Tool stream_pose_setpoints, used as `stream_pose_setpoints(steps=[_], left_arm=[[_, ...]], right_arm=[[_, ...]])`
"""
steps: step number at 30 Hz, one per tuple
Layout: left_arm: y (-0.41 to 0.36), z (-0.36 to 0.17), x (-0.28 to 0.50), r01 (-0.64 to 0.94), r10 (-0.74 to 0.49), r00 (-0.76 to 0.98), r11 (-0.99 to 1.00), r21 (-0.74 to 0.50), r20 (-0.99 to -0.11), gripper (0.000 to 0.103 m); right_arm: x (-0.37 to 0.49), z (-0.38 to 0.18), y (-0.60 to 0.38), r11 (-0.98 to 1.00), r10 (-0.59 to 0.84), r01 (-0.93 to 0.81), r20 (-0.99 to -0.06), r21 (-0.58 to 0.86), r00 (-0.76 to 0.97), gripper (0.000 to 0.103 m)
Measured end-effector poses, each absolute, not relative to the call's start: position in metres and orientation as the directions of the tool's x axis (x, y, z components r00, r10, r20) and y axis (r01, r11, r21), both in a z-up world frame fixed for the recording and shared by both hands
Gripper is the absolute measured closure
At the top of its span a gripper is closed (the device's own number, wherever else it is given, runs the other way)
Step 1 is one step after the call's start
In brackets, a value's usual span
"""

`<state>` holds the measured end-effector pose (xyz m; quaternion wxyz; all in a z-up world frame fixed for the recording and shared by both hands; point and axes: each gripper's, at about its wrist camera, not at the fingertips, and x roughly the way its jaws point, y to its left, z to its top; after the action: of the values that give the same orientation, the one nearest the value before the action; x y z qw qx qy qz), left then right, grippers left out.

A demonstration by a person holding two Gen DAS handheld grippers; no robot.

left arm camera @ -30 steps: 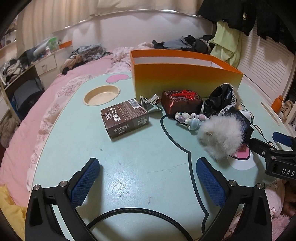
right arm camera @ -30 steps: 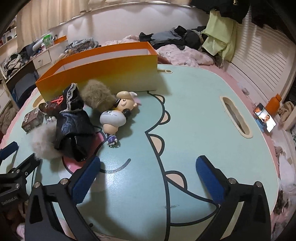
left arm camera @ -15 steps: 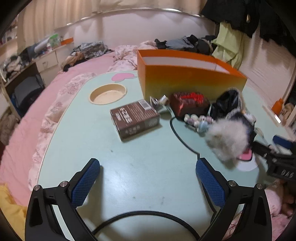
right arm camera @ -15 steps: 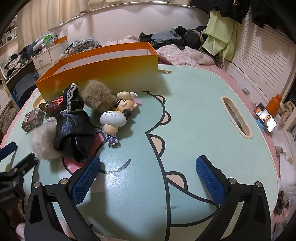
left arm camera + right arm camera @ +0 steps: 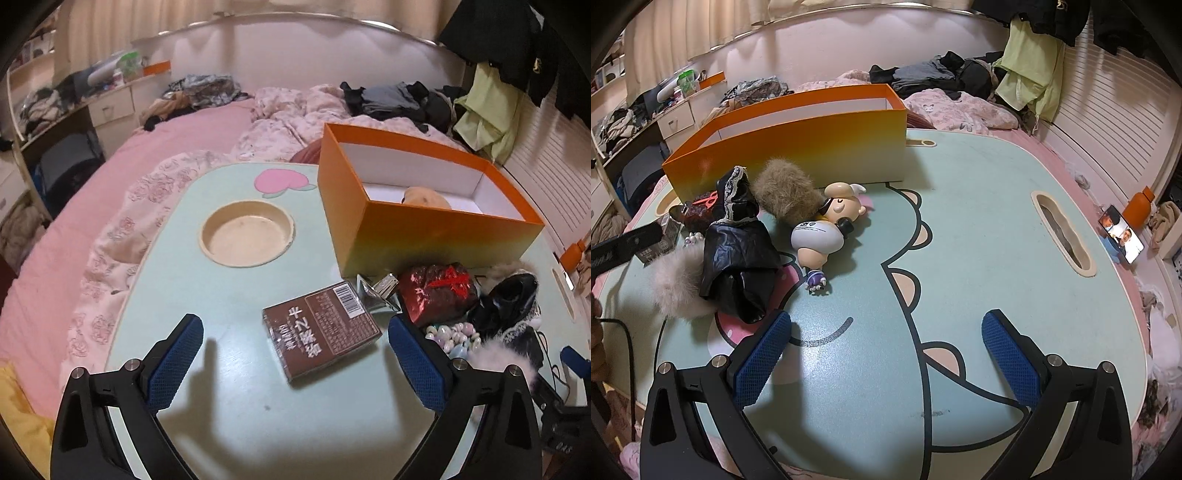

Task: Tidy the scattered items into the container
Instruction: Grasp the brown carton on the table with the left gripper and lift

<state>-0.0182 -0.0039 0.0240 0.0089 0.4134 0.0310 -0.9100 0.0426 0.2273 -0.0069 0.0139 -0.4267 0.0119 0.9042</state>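
Observation:
An orange box [image 5: 424,229] stands on the pale green table [image 5: 229,295], with one tan item [image 5: 424,195] inside; it also shows in the right wrist view [image 5: 798,147]. My left gripper [image 5: 295,354] is open and empty, raised above a brown carton [image 5: 321,328] that lies between its fingers. Beside it lie a red foil packet [image 5: 439,291], a silver wrapper [image 5: 380,291], beads [image 5: 450,336], black lace cloth [image 5: 738,243] and a white fluffy ball [image 5: 679,284]. My right gripper [image 5: 882,354] is open and empty, near a doll figure [image 5: 823,232] and a brown fluffy ball [image 5: 786,192].
A round cup recess [image 5: 247,232] sits left of the box. A slot [image 5: 1063,232] is cut near the table's right side. A phone [image 5: 1123,236] and orange bottle [image 5: 1141,206] lie off the right edge. A pink bed surrounds the table.
My left gripper has risen and moved forward and left, so the carton now lies between its fingers and the box's inside shows. The right gripper has moved slightly forward.

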Motion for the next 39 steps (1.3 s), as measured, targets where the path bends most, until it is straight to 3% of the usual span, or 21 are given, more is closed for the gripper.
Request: stream_pose_setpoints(steps=[2, 6, 10, 17, 22, 25, 31, 39], left_arm=[[-0.001, 0.02, -0.022, 0.04, -0.001, -0.645, -0.999, -0.032, -0.764, 0.005], [0.004, 0.019, -0.02, 0.031, -0.007, -0.645, -0.999, -0.017, -0.765, 0.037], [0.005, 0.023, -0.004, 0.01, 0.017, -0.674, -0.999, -0.032, -0.739, 0.037], [0.019, 0.05, 0.054, -0.085, 0.121, -0.801, -0.992, -0.088, -0.586, 0.037], [0.033, 0.05, 0.072, -0.139, 0.186, -0.826, -0.982, -0.128, -0.532, 0.037], [0.042, 0.051, 0.076, -0.154, 0.184, -0.838, -0.983, -0.101, -0.514, 0.037], [0.042, 0.054, 0.083, -0.163, 0.191, -0.849, -0.982, -0.098, -0.493, 0.037], [0.041, 0.054, 0.083, -0.165, 0.196, -0.845, -0.98, -0.107, -0.497, 0.037]], right_arm=[[0.043, -0.007, 0.227, -0.999, 0.015, -0.036, -0.772, 0.009, -0.635, 0.0], [0.042, -0.006, 0.227, -0.999, 0.016, -0.035, -0.772, 0.009, -0.636, 0.0], [0.043, -0.006, 0.226, -0.999, 0.016, -0.036, -0.77, 0.009, -0.638, 0.0], [0.051, -0.001, 0.236, -0.994, -0.046, -0.047, -0.738, 0.104, -0.673, 0.002], [0.052, 0.004, 0.235, -0.986, -0.121, 0.001, -0.711, 0.167, -0.692, 0.035], [0.052, 0.009, 0.23, -0.976, -0.192, 0.06, -0.686, 0.211, -0.702, 0.045], [0.045, 0.027, 0.213, -0.967, -0.248, 0.155, -0.621, 0.201, -0.743, 0.06], [0.018, 0.015, 0.182, -0.95, -0.311, 0.253, -0.663, 0.186, -0.681, 0.06]])
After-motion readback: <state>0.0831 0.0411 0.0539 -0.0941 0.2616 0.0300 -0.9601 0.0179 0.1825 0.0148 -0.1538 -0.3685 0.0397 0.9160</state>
